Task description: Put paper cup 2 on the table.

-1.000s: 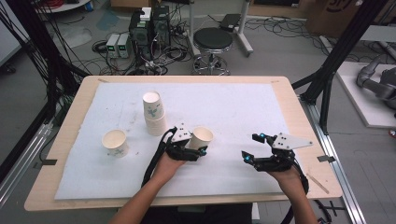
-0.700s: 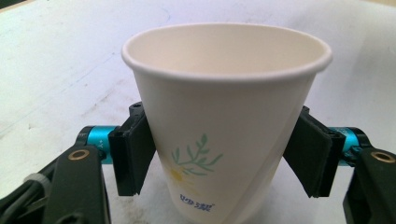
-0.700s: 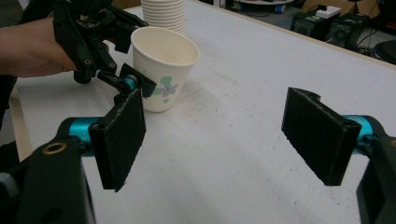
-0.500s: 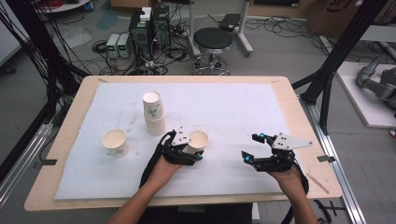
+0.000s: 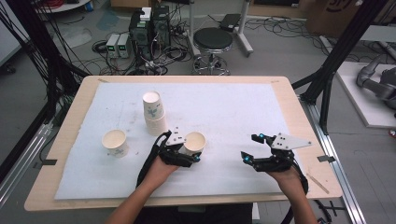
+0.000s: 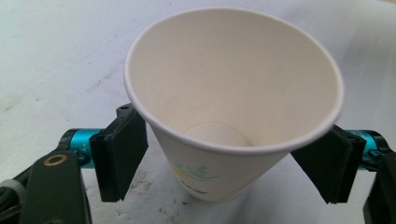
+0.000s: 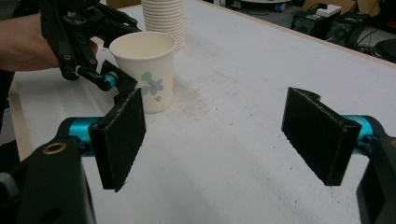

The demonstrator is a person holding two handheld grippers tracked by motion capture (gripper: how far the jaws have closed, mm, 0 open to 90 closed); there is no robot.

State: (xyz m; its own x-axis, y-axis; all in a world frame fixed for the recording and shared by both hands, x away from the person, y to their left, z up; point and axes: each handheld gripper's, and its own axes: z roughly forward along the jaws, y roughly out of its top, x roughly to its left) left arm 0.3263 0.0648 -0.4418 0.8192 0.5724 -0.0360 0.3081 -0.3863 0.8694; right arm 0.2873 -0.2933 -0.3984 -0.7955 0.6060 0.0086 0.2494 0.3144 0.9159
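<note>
1. A wooden table (image 5: 70, 116) carries a white mat (image 5: 243, 112) over most of its top. A person's 2 forearms come in from the near edge, each hand holding a black gripper.

2. A stack (image 5: 154, 112) of paper cups stands left of centre on the mat, toward the far side. A lone cup (image 5: 115, 142) stands upright nearer and further left, well apart from both grippers.

3. The cup (image 5: 194, 143) in hand stands upright on the mat, near the centre, just near and right of the stack. It is empty and has a small flower print low on its wall.

4. The left gripper (image 5: 187, 151) has its jaws spread around this cup, 1 on each side. In the left gripper view the cup (image 6: 233, 102) sits between the pads (image 6: 122, 158), which look just clear of its wall or barely brushing it; I cannot tell whether they press.

5. The right gripper (image 5: 257, 147) hovers low over bare mat at the right, jaws wide apart, holding nothing.

6. Judged step: either taking or letting go of the cup; the frames do not settle which.

7. If taking it, the next move calls for a gentle squeeze low on the wall, since thin paper crushes easily, then a straight lift.
</note>
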